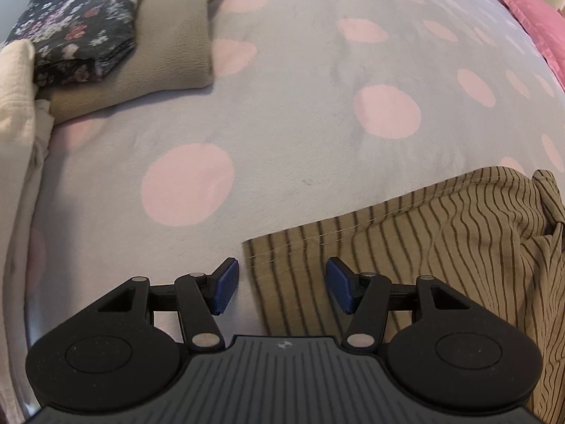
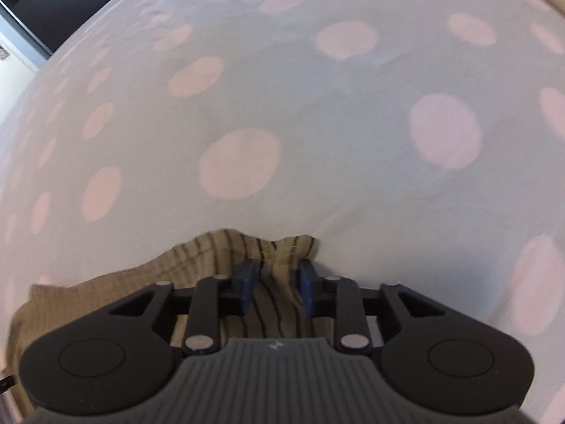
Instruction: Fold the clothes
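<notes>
Left gripper (image 1: 281,284) jaws parted, blue pads (image 1: 224,288) clear of any cloth, hovering over the corner of the striped tan garment (image 1: 441,243); left pad sits over bare bedspread (image 1: 282,106), right pad over the stripes; nothing pinched. Right gripper (image 2: 275,288) jaws nearly together, clamped on a bunched fold of the same striped tan garment (image 2: 275,304); cloth ruffles up just past the fingertips and spreads left under the gripper body. Garment lies on the grey bedspread with pink dots, low in both views, hemmed edge running diagonally in the left wrist view. Far left corner of the bed: folded stack, dark floral piece (image 1: 77,24) on top of a beige piece (image 1: 169,46); cream cloth (image 1: 17,106) at the left edge; pink fabric (image 1: 536,24) at the far right.
</notes>
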Action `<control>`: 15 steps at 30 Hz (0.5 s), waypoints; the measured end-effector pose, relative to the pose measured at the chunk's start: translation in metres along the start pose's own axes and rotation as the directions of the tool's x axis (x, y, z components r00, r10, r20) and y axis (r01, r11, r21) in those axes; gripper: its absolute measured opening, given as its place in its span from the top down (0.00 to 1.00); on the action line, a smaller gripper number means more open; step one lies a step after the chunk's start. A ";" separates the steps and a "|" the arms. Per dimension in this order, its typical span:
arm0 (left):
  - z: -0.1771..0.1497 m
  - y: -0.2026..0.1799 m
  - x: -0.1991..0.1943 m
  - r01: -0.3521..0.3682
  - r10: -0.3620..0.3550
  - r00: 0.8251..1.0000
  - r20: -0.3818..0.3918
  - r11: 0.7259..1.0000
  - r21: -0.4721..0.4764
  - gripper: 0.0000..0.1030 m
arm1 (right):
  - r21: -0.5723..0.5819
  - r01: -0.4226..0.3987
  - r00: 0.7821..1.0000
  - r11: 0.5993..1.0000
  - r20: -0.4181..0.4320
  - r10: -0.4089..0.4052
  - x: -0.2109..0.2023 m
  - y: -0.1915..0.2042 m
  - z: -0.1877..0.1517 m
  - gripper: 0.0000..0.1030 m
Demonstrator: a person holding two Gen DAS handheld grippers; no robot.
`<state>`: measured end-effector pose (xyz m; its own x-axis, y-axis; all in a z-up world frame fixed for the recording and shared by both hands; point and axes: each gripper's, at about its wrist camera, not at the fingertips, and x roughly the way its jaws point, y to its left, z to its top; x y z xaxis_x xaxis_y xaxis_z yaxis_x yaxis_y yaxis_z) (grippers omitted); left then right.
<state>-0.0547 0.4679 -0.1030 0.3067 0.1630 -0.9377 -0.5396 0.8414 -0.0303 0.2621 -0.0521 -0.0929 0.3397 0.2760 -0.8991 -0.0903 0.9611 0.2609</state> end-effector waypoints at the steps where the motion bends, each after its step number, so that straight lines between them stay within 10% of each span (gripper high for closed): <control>1: 0.001 -0.002 0.000 0.007 -0.007 1.000 0.001 1.000 0.004 0.62 | -0.028 0.032 0.999 0.999 0.024 -0.031 -0.003 0.004 -0.001 0.96; 5: 0.005 -0.005 -0.003 0.028 -0.028 1.000 -0.005 1.000 -0.005 0.98 | -0.073 0.158 0.982 0.985 0.115 -0.149 -0.013 0.010 0.000 0.98; 15: 0.003 0.014 -0.019 -0.032 0.035 0.998 0.054 0.998 -0.058 1.00 | 0.025 0.292 0.942 0.956 0.166 -0.292 -0.018 -0.015 0.004 0.98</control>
<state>-0.0659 0.4783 -0.0841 0.3295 0.2199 -0.9182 -0.5940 0.8042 -0.0206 0.2608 -0.0712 -0.0794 0.5020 -0.0220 -0.8646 0.0365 0.9993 -0.0042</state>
